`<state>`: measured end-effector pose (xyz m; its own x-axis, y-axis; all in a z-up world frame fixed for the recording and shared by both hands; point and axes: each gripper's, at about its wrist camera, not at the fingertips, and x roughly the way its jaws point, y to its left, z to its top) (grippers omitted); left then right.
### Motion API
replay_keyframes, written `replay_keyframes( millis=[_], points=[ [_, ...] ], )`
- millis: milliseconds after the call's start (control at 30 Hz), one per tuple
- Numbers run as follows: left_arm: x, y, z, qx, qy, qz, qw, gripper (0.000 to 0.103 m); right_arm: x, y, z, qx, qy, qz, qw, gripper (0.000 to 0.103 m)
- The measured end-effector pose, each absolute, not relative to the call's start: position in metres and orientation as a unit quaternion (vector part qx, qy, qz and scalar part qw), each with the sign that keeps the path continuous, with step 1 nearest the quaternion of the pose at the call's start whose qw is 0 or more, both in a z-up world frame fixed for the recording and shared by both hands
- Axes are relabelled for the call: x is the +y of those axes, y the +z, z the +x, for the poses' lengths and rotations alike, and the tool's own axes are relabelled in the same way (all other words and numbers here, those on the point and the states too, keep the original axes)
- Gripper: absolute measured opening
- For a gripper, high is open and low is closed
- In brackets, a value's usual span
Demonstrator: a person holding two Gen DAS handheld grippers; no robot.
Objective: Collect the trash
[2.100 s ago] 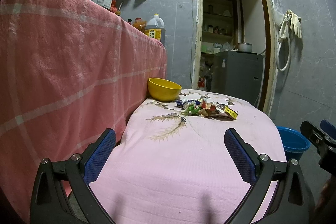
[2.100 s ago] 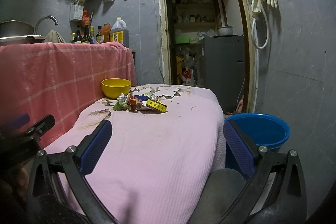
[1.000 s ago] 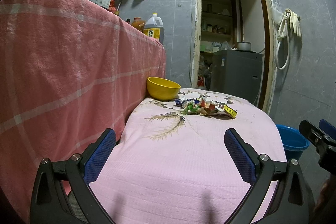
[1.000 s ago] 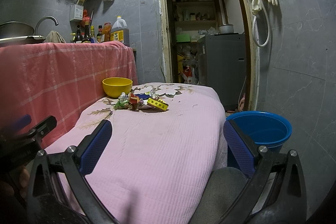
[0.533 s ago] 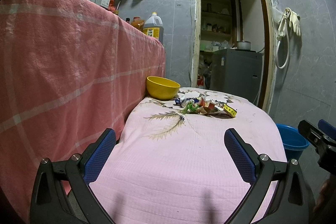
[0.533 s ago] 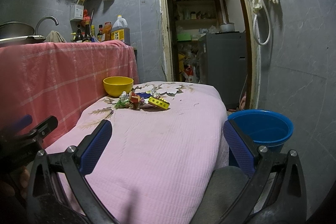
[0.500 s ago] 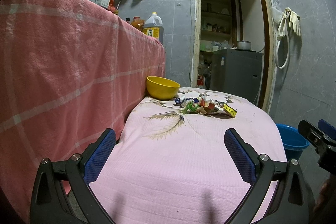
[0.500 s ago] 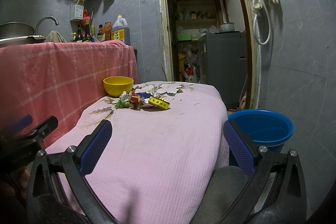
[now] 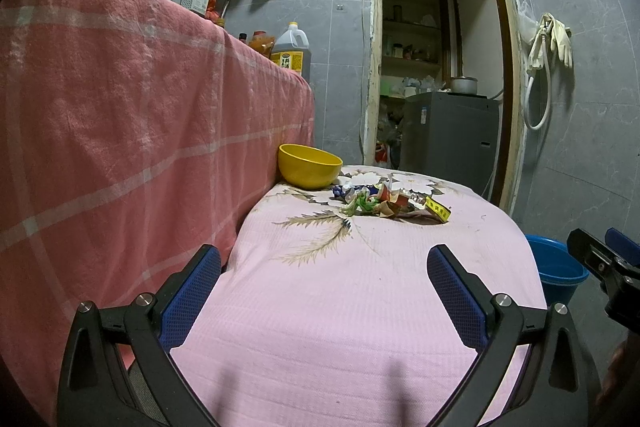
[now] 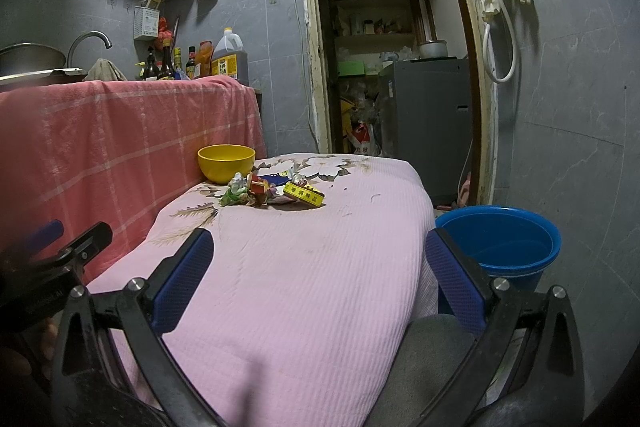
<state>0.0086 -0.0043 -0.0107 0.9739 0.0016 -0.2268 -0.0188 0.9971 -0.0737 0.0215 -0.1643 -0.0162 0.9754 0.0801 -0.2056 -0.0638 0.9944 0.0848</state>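
A small heap of crumpled wrappers (image 9: 376,202) (image 10: 256,191) lies on the far part of the pink cloth-covered table (image 9: 340,291) (image 10: 304,267), with a flat yellow box (image 9: 438,209) (image 10: 304,195) at its right edge. My left gripper (image 9: 324,287) hovers open over the near end of the table, well short of the heap. My right gripper (image 10: 320,267) is open too, over the table's near right corner. Both have nothing between their blue pads. Each gripper shows at the edge of the other's view.
A yellow bowl (image 9: 309,166) (image 10: 226,163) stands just behind the trash. A blue bucket (image 10: 500,243) (image 9: 556,263) sits on the floor right of the table. A counter draped in red checked cloth (image 9: 120,131) rises along the left. A doorway and a grey appliance (image 10: 424,123) lie beyond.
Both views have shifted slightly: the trash heap and bowl sit a little closer and lower in frame than two seconds ago. Both grippers stayed open.
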Motion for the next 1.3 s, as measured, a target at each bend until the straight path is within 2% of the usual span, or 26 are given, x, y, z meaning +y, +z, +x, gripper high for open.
replay_keyframes(
  millis=[400, 967, 1133, 1300],
  points=[
    [-0.012, -0.023, 0.014, 0.117, 0.012, -0.041, 0.992, 0.101, -0.158, -0.016, 0.022, 0.099, 0.039, 0.036, 0.994, 0.103],
    [-0.009, 0.036, 0.092, 0.096, 0.026, -0.016, 0.995, 0.101, -0.165, 0.039, 0.096, 0.036, 0.067, 0.023, 0.997, 0.103],
    [-0.004, 0.041, 0.137, 0.119, 0.01, -0.017, 0.993, 0.101, -0.177, 0.045, 0.134, 0.046, 0.061, 0.027, 0.997, 0.103],
    [0.002, 0.032, 0.183, 0.181, -0.009, -0.019, 0.983, 0.101, -0.184, 0.04, 0.183, 0.102, 0.069, 0.036, 0.992, 0.103]
  ],
)
